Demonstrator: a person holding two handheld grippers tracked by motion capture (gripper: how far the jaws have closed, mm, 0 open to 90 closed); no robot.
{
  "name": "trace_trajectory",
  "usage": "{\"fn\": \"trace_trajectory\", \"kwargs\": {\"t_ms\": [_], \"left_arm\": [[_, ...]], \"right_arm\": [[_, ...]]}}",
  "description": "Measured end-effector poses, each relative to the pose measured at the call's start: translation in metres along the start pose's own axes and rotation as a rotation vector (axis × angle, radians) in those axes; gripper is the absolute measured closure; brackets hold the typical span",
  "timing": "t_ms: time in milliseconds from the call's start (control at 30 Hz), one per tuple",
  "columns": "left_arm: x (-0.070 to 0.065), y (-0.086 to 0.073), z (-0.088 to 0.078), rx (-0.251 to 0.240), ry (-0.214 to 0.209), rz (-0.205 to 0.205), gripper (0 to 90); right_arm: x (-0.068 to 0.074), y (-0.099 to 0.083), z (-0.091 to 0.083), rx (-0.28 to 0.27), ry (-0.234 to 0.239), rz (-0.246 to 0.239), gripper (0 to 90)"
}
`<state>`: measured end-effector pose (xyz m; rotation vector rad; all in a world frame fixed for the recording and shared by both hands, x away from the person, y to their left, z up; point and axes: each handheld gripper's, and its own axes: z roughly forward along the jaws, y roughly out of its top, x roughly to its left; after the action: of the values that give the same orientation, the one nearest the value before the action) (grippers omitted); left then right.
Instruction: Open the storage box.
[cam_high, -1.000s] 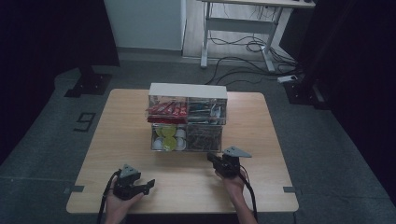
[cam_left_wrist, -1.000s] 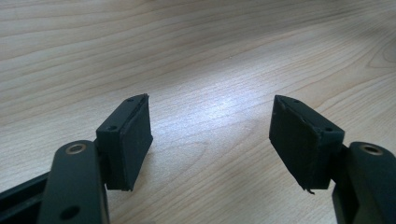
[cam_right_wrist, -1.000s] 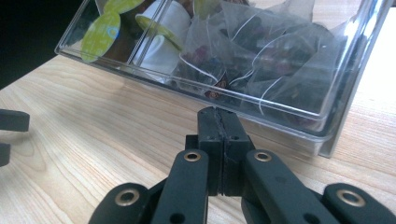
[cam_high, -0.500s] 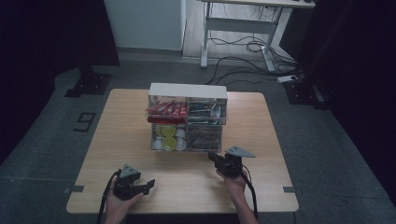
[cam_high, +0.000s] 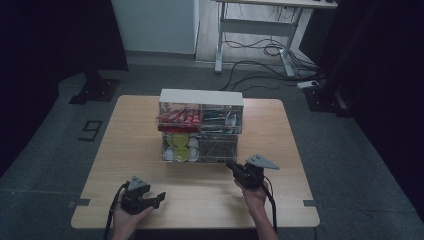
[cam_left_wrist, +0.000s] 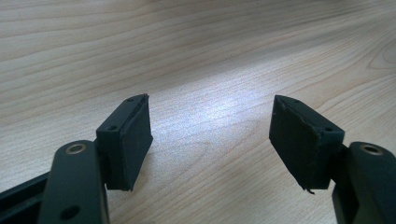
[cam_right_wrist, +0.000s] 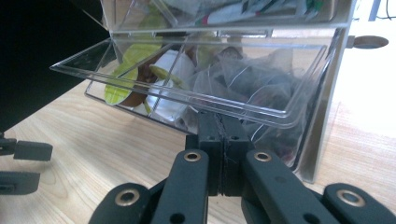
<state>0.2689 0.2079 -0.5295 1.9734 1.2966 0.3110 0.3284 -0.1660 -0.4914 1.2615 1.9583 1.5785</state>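
Wooden table (cam_high: 125, 150), with clear two-tier organiser (cam_high: 201, 127) standing mid-table toward the far side; lower tilt-out bin (cam_right_wrist: 187, 88) swung open, holding pods at left, tea bags at right. Right gripper (cam_high: 235, 168) at the bin's near right lip, jaws pressed together, whether on the lip or empty not discernible. Left gripper (cam_high: 156, 196) resting near-left, jaws apart, empty. Step judged: working the bin. Next, probably: reopening over the contents.
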Motion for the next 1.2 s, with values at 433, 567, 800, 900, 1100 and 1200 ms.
{"fn": "trace_trajectory", "kwargs": {"t_ms": [433,567,800,900,1100,1200], "left_arm": [[0.001,0.0,0.001,0.006,0.009,-0.001,30.0],[0.0,-0.001,0.002,0.012,0.01,-0.001,30.0],[0.0,-0.001,0.002,0.012,0.014,0.001,30.0],[0.001,-0.001,0.001,0.007,0.015,-0.004,30.0],[0.001,-0.001,-0.001,0.0,0.016,-0.005,30.0],[0.001,-0.001,-0.003,-0.001,0.015,-0.006,30.0]], "right_arm": [[0.002,0.012,0.003,-0.014,-0.001,-0.038,88.9],[0.001,0.019,0.001,-0.037,0.003,-0.032,88.9],[0.0,0.028,0.004,-0.065,0.007,-0.032,88.9],[0.0,0.031,0.006,-0.071,0.009,-0.034,88.9],[-0.001,0.037,0.009,-0.094,0.01,-0.03,89.0],[-0.001,0.043,0.01,-0.128,0.007,-0.021,88.6]]}}
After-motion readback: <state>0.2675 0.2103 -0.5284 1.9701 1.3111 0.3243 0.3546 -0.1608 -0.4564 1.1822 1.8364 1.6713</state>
